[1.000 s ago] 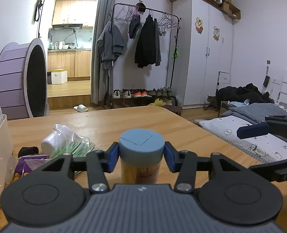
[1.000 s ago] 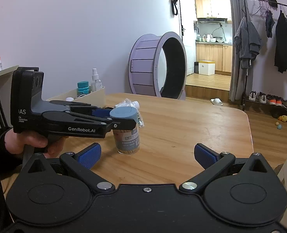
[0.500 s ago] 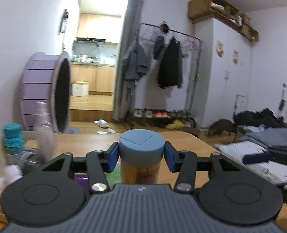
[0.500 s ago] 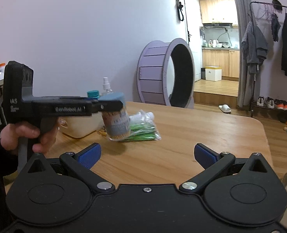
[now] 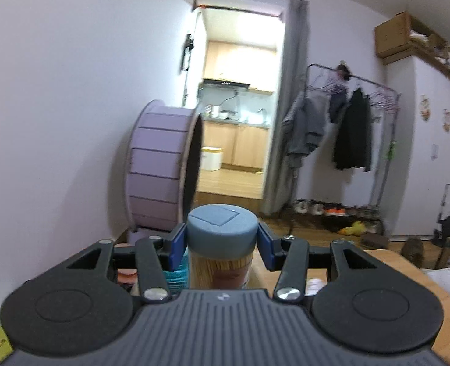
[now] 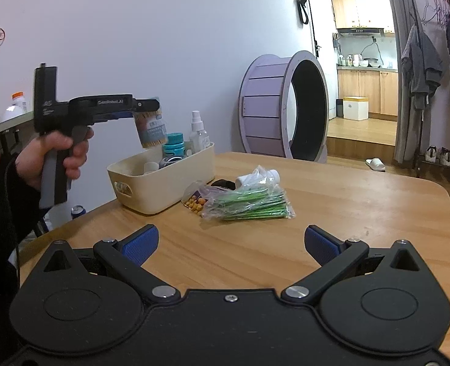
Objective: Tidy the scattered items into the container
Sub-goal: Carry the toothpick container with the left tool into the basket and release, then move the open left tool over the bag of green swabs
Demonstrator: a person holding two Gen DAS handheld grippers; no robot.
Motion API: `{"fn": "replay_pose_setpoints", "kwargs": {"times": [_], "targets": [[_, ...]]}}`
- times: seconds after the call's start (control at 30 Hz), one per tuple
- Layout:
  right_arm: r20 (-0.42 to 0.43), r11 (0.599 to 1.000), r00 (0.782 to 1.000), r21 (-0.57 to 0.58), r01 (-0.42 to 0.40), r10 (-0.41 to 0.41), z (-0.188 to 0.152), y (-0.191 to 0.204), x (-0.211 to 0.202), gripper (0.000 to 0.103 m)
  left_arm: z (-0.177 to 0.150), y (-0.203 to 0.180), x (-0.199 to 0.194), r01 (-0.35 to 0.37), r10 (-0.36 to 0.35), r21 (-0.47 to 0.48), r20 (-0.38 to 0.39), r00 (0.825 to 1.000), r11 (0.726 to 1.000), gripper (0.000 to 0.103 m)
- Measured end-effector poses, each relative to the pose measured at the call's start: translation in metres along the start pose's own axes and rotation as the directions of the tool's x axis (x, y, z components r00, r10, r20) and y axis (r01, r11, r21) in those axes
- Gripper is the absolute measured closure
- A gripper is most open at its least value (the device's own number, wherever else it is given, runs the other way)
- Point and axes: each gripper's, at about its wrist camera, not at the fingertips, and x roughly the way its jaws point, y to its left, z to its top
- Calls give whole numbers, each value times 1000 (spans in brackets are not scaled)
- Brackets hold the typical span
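Lifted clear of the tabletop [image 6: 331,210] a second ago, the toothpick jar [image 6: 150,131] now hangs in the air above the near-left end of the cream container [image 6: 151,189], tipped a little so its base leans toward the bin. The left gripper [image 5: 221,244] has its jaws clamped on the jar's grey-blue cap [image 5: 222,228], one blue pad on either side — only the cap is held, and the body full of toothpicks hangs below it. Earlier the jar stood upright on the wood beside the bag of green sticks [image 6: 249,202]; since then it has travelled left and up, and the left wrist view has swung from the tabletop to the wall and the purple wheel [image 5: 164,170].

Inside the container already stand a teal-capped bottle [image 6: 173,146] and a spray bottle [image 6: 199,132], with smaller items at the near end. That crowding is the main risk, I judge: lowered straight down, the jar could land on a bottle top and topple, or catch the rim and fall outside. A hold on the cap alone could also let the jar swing or slip if the lid is loose.

Still on the tabletop just right of the container are the stick bag, a small white bottle [image 6: 256,178], a purple snack packet [image 6: 196,199] and a dark object [image 6: 223,184]. The right gripper [image 6: 229,244] hovers over the near tabletop, jaws wide apart and empty.
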Motion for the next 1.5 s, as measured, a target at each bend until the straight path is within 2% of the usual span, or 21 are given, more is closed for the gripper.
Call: {"fn": "replay_pose_setpoints", "kwargs": {"times": [0.2, 0.3, 0.47, 0.6, 0.7, 0.83, 0.93, 1.03, 1.23, 1.33, 1.5], "targets": [[-10, 1000, 1000, 0, 1, -1, 0, 1, 2, 0, -8, 12, 19, -51, 51, 3, -67, 996, 999, 54], [-15, 1000, 1000, -2, 1, -1, 1, 3, 3, 0, -11, 15, 26, -115, 116, 15, -112, 987, 993, 48], [-14, 1000, 1000, -4, 0, 0, 2, 4, 1, 0, -5, 19, 7, -109, 108, -6, -70, 992, 994, 41], [-11, 1000, 1000, 3, 1, -1, 4, 2, 3, 0, -1, 9, -7, -90, 91, 35, -27, 996, 995, 39], [-12, 1000, 1000, 1, 1, -1, 4, 3, 5, 0, 2, -4, -17, -36, 37, 43, -15, 999, 998, 38], [-14, 1000, 1000, -3, 4, -4, 3, 4, 6, 0, -8, -35, -20, 98, -93, 90, -58, 994, 991, 38], [-14, 1000, 1000, 4, 11, -11, 2, 1, 6, 0, -21, -65, -20, 219, -199, 172, -125, 972, 960, 38], [-6, 1000, 1000, 12, 15, -15, 2, -2, 3, 0, -36, -92, -15, 305, -266, 230, -186, 946, 924, 38], [9, 1000, 1000, 22, 16, -16, 2, -7, -3, 0, -64, -126, 6, 363, -276, 344, -275, 921, 866, 38], [14, 1000, 1000, 19, 11, -12, 3, -7, -5, 0, -75, -130, 25, 349, -239, 360, -316, 918, 865, 39], [35, 1000, 999, 17, -3, 2, 3, -7, -13, 0, -88, -138, 33, 316, -179, 416, -335, 925, 853, 39]]}}
